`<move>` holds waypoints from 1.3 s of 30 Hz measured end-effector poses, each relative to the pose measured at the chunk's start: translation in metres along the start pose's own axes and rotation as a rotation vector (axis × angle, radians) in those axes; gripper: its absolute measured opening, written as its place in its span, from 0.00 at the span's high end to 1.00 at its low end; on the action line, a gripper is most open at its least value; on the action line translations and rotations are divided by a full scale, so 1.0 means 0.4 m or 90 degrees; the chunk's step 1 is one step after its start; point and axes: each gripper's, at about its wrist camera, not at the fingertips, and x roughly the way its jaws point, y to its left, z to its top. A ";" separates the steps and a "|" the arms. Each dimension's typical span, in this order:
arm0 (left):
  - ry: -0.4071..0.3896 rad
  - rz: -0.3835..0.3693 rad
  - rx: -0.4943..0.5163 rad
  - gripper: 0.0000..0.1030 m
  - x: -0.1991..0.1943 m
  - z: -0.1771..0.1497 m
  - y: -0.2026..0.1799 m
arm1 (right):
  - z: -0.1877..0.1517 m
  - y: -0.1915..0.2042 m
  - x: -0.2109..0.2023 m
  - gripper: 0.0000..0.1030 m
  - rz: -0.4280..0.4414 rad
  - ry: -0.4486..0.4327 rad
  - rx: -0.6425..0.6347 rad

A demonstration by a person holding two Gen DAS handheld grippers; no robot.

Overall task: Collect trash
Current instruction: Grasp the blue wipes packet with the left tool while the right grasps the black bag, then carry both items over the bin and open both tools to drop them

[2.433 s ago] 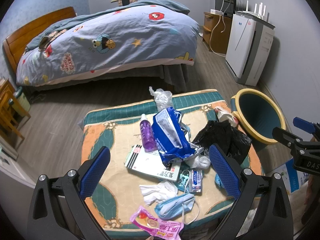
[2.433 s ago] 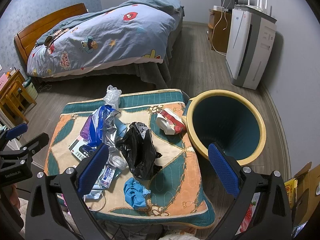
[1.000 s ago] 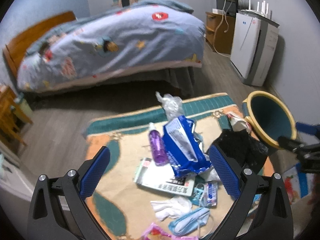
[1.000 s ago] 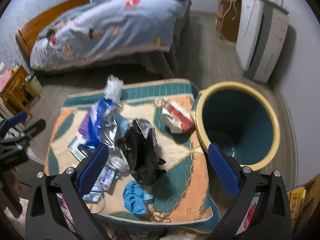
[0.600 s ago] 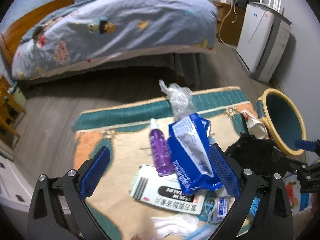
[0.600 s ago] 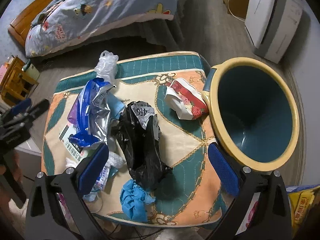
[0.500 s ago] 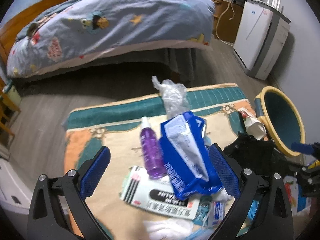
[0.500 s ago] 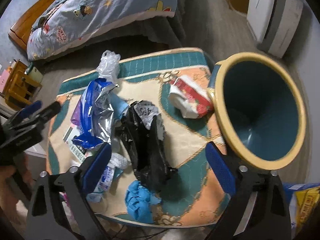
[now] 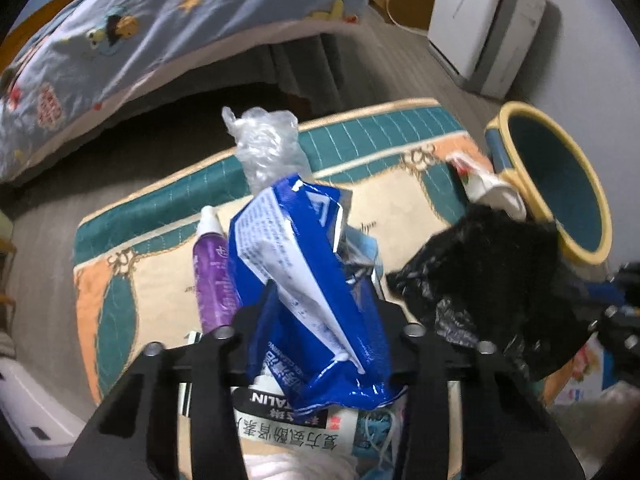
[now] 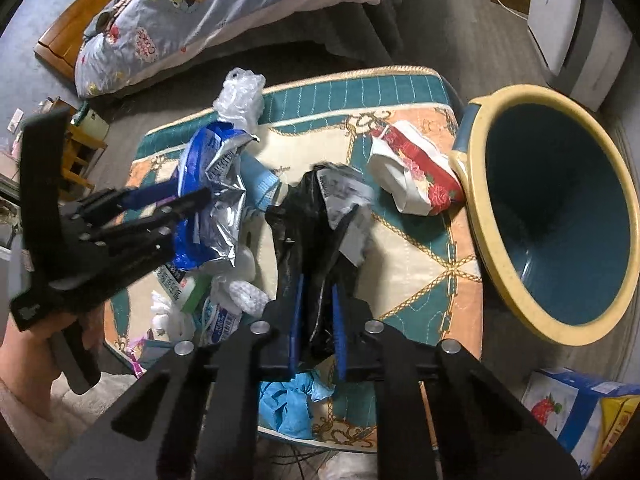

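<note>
My left gripper (image 9: 316, 320) is shut on the blue foil wrapper (image 9: 304, 276), which also shows in the right wrist view (image 10: 212, 196). My right gripper (image 10: 316, 312) is shut on the black plastic bag (image 10: 312, 232), which also shows in the left wrist view (image 9: 492, 284). Both lie over a patterned cushion (image 10: 420, 256) covered with trash. The yellow-rimmed teal bin (image 10: 560, 208) stands just right of the cushion; it also shows in the left wrist view (image 9: 556, 184).
On the cushion lie a purple bottle (image 9: 214, 276), a clear crumpled bag (image 9: 264, 144), a red-and-white wrapper (image 10: 412, 168), a blue crumpled piece (image 10: 292, 396) and a printed box (image 9: 288, 420). A bed (image 9: 140, 40) stands behind, a white appliance (image 9: 488, 20) at right.
Both grippers have moved down and forward to the cushion and closed, the left on the blue wrapper, the right on the black bag.
</note>
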 end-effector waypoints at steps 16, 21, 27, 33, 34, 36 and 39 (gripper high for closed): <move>-0.111 -0.001 -0.006 0.86 -0.199 0.037 -0.022 | 0.020 -0.017 -0.228 0.89 0.071 -0.146 0.016; -0.157 -0.039 0.011 0.86 -0.249 0.078 -0.090 | 0.039 -0.101 -0.316 0.89 0.027 -0.220 0.046; -0.165 -0.066 0.072 0.86 -0.235 0.117 -0.229 | 0.055 -0.275 -0.352 0.89 -0.049 -0.259 0.133; -0.153 -0.106 0.125 0.86 -0.187 0.149 -0.371 | 0.054 -0.420 -0.318 0.89 -0.101 -0.238 0.212; -0.152 -0.114 0.136 0.86 -0.179 0.154 -0.400 | 0.053 -0.433 -0.312 0.89 -0.106 -0.233 0.219; -0.151 -0.125 0.149 0.86 -0.166 0.163 -0.438 | 0.046 -0.458 -0.294 0.89 -0.112 -0.222 0.236; -0.148 -0.130 0.163 0.86 -0.134 0.179 -0.488 | 0.032 -0.482 -0.272 0.89 -0.118 -0.201 0.249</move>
